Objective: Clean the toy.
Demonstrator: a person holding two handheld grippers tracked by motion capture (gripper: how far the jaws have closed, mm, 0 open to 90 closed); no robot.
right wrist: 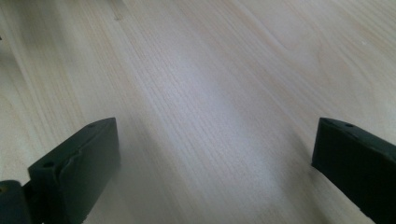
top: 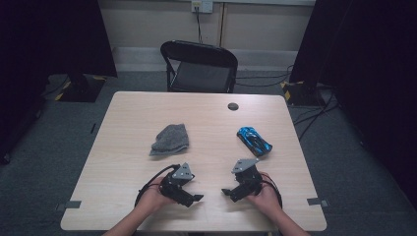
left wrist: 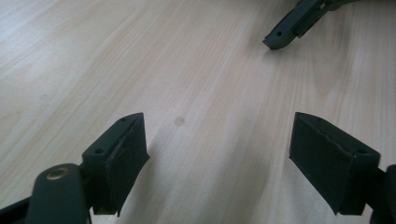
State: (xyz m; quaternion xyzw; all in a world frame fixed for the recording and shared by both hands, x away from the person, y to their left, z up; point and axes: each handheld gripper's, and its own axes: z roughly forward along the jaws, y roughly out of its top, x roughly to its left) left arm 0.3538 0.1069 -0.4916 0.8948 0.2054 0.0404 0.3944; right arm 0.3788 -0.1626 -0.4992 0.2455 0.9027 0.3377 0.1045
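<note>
A grey knitted cloth (top: 170, 139) lies bunched on the wooden table (top: 147, 108), left of centre. A blue toy car (top: 254, 140) sits to the right of centre. My left gripper (top: 195, 199) rests near the front edge, held by a hand, pointing right; its jaws stand open over bare wood (left wrist: 217, 154). My right gripper (top: 227, 192) rests opposite, pointing left, jaws wide open with nothing between them (right wrist: 215, 163). The two grippers face each other, a short gap apart. A jaw tip of the right gripper (left wrist: 285, 32) shows in the left gripper view.
A small dark round disc (top: 233, 106) lies near the table's far edge. A black folding chair (top: 199, 69) stands behind the table. Tape marks (top: 315, 201) sit at the front corners. Dark stands and cables flank the table on the floor.
</note>
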